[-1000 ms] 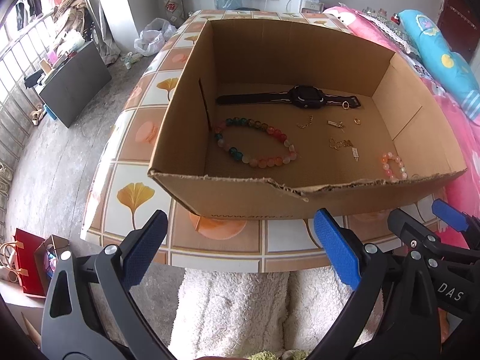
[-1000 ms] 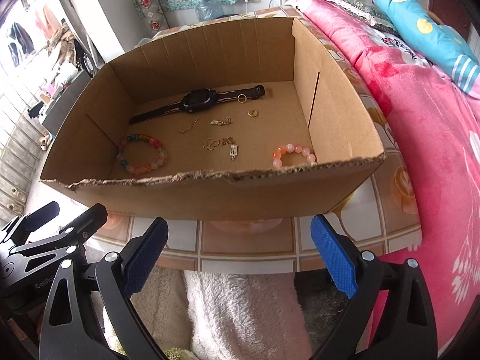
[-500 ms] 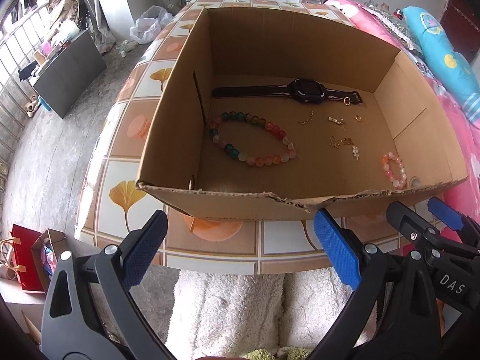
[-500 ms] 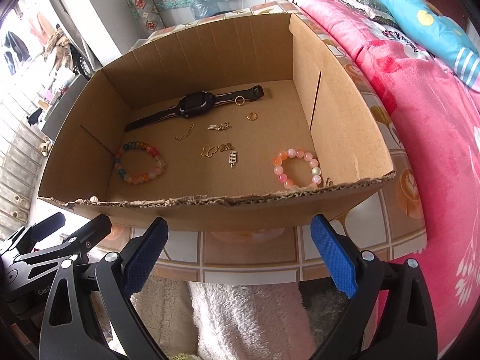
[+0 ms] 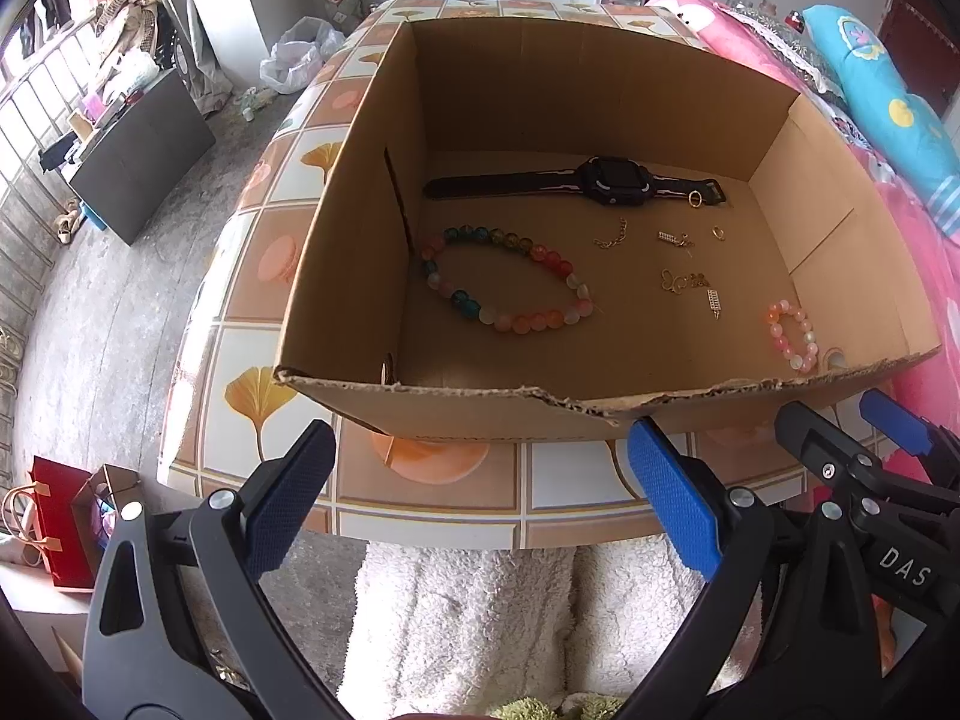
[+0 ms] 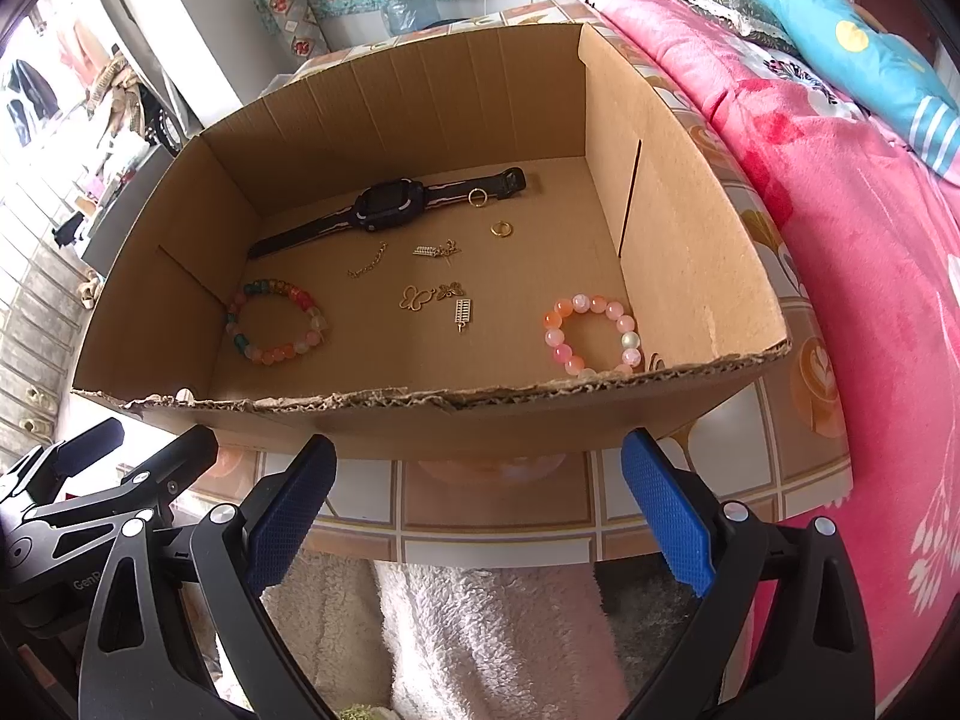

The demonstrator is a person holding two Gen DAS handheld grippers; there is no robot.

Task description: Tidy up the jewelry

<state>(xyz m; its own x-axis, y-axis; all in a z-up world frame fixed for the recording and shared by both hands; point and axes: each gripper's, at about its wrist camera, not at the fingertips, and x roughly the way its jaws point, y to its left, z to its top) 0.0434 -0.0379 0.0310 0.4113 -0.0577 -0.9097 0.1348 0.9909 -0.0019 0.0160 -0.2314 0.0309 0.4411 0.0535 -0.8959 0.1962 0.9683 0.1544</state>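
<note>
Left gripper (image 5: 477, 495): jaws wide apart, nothing between the blue pads, hovering short of the table edge (image 5: 432, 519), below the torn near rim of the cardboard box (image 5: 456, 393). Right gripper (image 6: 477, 501): same, spread wide and empty, parked just beside the left one.

All the jewelry sits loose on the box floor. Black watch (image 5: 612, 180) lies along the far wall. Multicolour bead bracelet (image 5: 510, 279) sits against the left wall. Small pink bead bracelet (image 6: 591, 333) is near the right front corner. Gold bits lie mid-floor: short chain (image 6: 367, 264), butterfly charms (image 6: 429, 295), a ring (image 6: 501, 230).

Handling, my read:
- Bracelets: light, probably elastic-strung, beads hard and smooth, so they will likely roll. Pinch across the strand, not over one bead.
- Watch: heaviest item, strap bends. Take it at the case or at the strap just beside it.
- Charms, chain, ring: tiny, flat on the cardboard, easy to skid. Pads need to come nearly straight down.
- Box walls are tall, so enter from above.

View differences: the right wrist shows the pink bracelet whole and separates two gold hoops, one on the watch strap (image 6: 477, 197). From the left wrist that bracelet is partly cut off by the rim. The left view shows the big bracelet's full loop. Whether that hoop is attached to the strap or just resting on it, I can't tell.
</note>
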